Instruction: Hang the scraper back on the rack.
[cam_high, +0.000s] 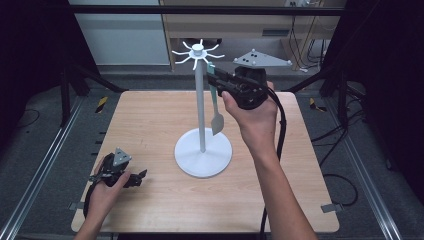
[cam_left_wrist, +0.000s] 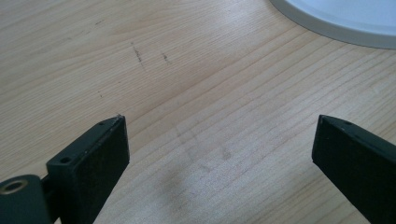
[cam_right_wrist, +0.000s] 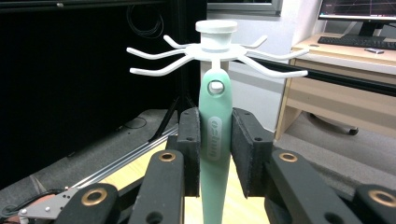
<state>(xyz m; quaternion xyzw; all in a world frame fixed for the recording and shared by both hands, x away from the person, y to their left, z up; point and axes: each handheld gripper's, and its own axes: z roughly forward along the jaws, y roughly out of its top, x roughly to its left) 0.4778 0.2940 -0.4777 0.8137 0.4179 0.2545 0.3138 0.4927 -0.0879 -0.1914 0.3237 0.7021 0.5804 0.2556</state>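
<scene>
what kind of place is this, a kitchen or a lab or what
Most likely a lab or recording workspace, not a kitchen: the wooden table sits inside a dark metal frame, cables trail over the floor, and a desk with a monitor and keyboard stands behind.

Dark room w/ black frame bars; light wood desk (cam_right_wrist: 345, 84) behind the table (cam_high: 150, 130), monitor (cam_right_wrist: 357, 11) + keyboard (cam_right_wrist: 359, 42) on desk, grey floor (cam_high: 45, 145) around table.
</scene>
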